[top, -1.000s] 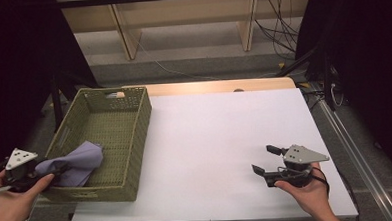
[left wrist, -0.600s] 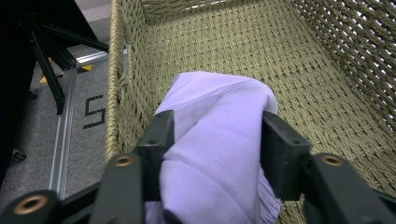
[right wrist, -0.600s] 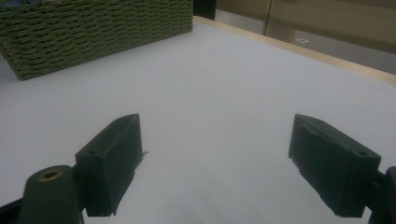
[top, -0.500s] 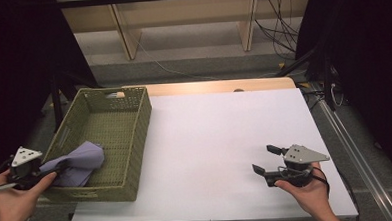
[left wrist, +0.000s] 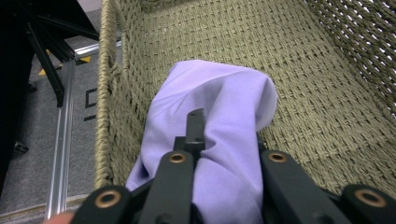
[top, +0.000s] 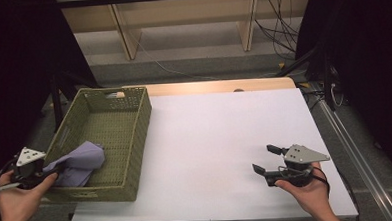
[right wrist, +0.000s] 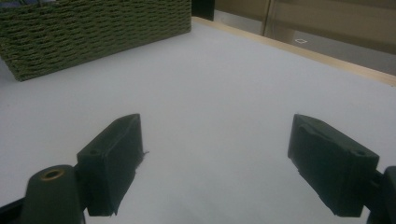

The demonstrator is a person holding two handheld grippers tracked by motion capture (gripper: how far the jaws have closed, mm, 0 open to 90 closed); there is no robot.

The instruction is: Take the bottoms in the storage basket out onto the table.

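The lilac cloth (top: pixel 80 163) lies bunched in the near left corner of the woven basket (top: pixel 135 138), one end draped up against the basket's near wall where the left gripper (top: pixel 50 173) has hold of it; its long axis runs from that pinched end away over the basket floor to a rounded, folded hump at the far tip (left wrist: pixel 252 88). In the left gripper view the jaws have just been closing and now pinch a fold of the fabric between them, which I judge to be the grip needed to lift the cloth out of the basket. The right gripper (top: pixel 269 158) rests low over the bare white table (top: pixel 210 135), well apart from the basket, its jaws spread wide with nothing between them, probably waiting to take the cloth's other end once it comes over
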